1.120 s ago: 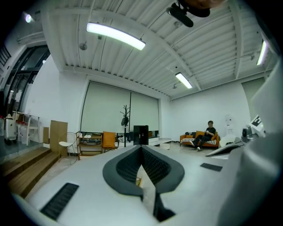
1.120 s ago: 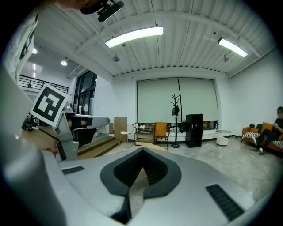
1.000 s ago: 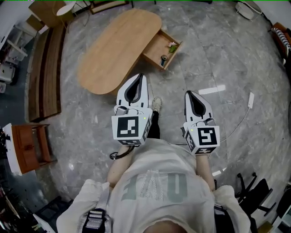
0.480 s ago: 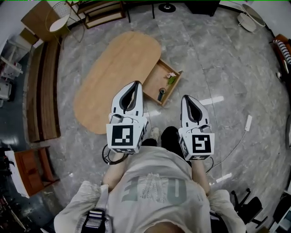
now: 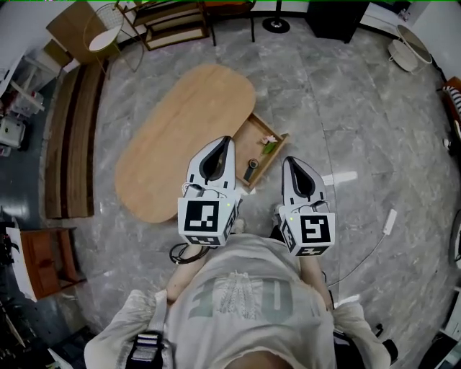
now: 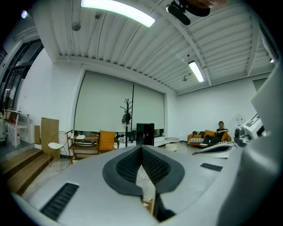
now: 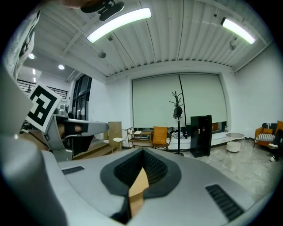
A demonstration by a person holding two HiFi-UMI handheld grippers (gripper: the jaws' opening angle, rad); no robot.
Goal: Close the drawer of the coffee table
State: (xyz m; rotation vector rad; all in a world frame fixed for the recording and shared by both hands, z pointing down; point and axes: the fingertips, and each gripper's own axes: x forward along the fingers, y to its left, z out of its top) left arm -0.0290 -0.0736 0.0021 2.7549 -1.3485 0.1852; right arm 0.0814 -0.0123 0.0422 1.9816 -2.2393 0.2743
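Observation:
The oval wooden coffee table (image 5: 184, 137) stands on the grey marble floor ahead of me. Its drawer (image 5: 262, 146) is pulled out on the right side and holds a dark cylinder, a green item and a pink item. My left gripper (image 5: 225, 140) is shut and empty, its tip over the table edge just left of the drawer. My right gripper (image 5: 289, 160) is also shut and empty, its tip just right of the drawer's near corner. Both point nearly level across the room; in the left gripper view (image 6: 141, 148) and the right gripper view (image 7: 142, 152) only slivers of wood show between the pads.
A long wooden bench (image 5: 68, 137) runs along the left. A shelf unit (image 5: 169, 18) and a white chair (image 5: 101, 39) stand at the back. A power strip with cable (image 5: 390, 221) lies on the floor at right. A person sits on an orange sofa (image 6: 216, 134) far off.
The person has walked toward the table, so table and drawer lie closer under both grippers. Both grippers came forward together; their jaws stayed shut.

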